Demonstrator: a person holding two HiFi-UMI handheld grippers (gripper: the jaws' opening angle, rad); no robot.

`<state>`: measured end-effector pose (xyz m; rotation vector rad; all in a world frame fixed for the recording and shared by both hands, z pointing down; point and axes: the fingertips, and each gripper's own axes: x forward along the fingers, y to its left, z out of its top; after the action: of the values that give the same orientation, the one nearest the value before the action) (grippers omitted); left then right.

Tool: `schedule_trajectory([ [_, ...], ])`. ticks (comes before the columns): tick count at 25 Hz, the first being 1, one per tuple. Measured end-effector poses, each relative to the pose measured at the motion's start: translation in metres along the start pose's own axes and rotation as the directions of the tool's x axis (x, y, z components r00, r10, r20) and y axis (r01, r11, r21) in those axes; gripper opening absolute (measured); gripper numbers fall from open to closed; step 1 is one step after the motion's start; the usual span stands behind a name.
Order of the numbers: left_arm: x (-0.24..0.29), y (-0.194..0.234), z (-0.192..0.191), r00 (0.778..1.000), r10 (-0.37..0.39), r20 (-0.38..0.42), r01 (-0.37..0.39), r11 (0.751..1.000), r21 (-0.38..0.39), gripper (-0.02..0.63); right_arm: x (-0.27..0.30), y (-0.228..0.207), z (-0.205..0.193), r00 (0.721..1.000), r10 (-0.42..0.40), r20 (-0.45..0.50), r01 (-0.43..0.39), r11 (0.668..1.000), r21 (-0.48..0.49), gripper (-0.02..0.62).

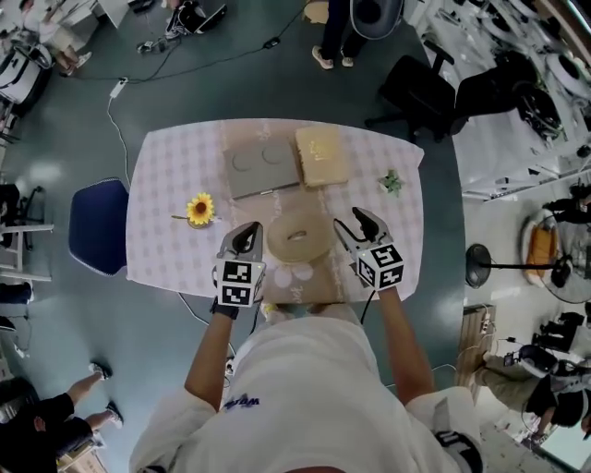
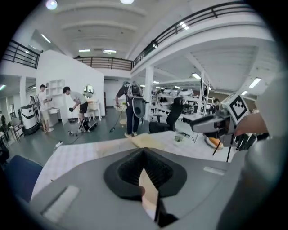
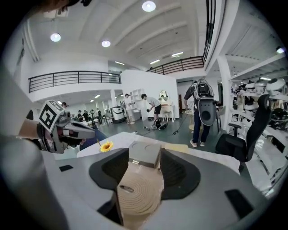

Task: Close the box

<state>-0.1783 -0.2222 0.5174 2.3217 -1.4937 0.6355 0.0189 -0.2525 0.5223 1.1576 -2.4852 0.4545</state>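
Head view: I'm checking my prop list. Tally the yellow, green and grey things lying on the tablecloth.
Yellow artificial sunflower: 1
Green leafy sprig: 1
Grey flat rectangular case: 1
Total: 3

Bright, even light from round white ceiling lamps [image 3: 149, 6]; soft shadows. Your gripper views bulge, vignette black, blur close.

On the table [image 1: 166, 185], a flower [image 1: 200, 209] lies left of the lid [image 1: 298, 236], a box [image 1: 262, 170] behind.

Left tongs [image 1: 247, 231], tan lid [image 1: 298, 236], right tongs [image 1: 358, 222]
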Motion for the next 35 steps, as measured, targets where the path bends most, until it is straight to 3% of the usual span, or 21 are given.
schedule_trajectory([
  [4,-0.04,-0.005,0.075,0.981,-0.031,0.191,0.033,0.999,-0.009,0.002,-0.024,0.007,0.058,0.995,0.031,0.096,-0.027,0.999,-0.036,0.185],
  [7,-0.061,-0.011,0.096,0.964,-0.038,0.263,0.034,0.999,0.019,0.002,-0.041,0.022,0.086,0.986,0.041,0.161,-0.034,0.999,-0.042,0.15],
  [10,-0.071,-0.011,0.113,0.943,-0.011,0.333,-0.012,0.998,0.067,0.002,-0.051,0.036,0.108,0.974,0.05,0.219,-0.042,0.998,-0.042,0.122],
  [17,-0.092,-0.023,0.121,0.93,-0.041,0.365,0.003,0.995,0.104,0.002,-0.064,0.05,0.117,0.969,0.02,0.247,-0.01,0.999,-0.043,0.02],
  [21,-0.095,-0.021,0.12,0.922,-0.048,0.385,0.027,0.998,0.061,0.002,-0.068,0.053,0.121,0.964,0.02,0.265,-0.009,0.999,-0.043,0.005],
  [25,-0.088,-0.015,0.115,0.936,-0.001,0.351,-0.064,0.983,0.171,0.002,-0.069,0.056,0.131,0.96,0.032,0.276,-0.018,0.998,-0.054,0.003],
  [27,-0.087,-0.016,0.117,0.937,-0.007,0.35,-0.071,0.976,0.208,0.002,-0.07,0.058,0.136,0.958,0.042,0.284,-0.027,0.998,-0.057,0.003],
  [35,-0.087,-0.023,0.118,0.941,0.011,0.337,-0.077,0.98,0.182,0.002,-0.073,0.065,0.14,0.957,0.072,0.28,-0.051,0.995,-0.084,0.003],
])
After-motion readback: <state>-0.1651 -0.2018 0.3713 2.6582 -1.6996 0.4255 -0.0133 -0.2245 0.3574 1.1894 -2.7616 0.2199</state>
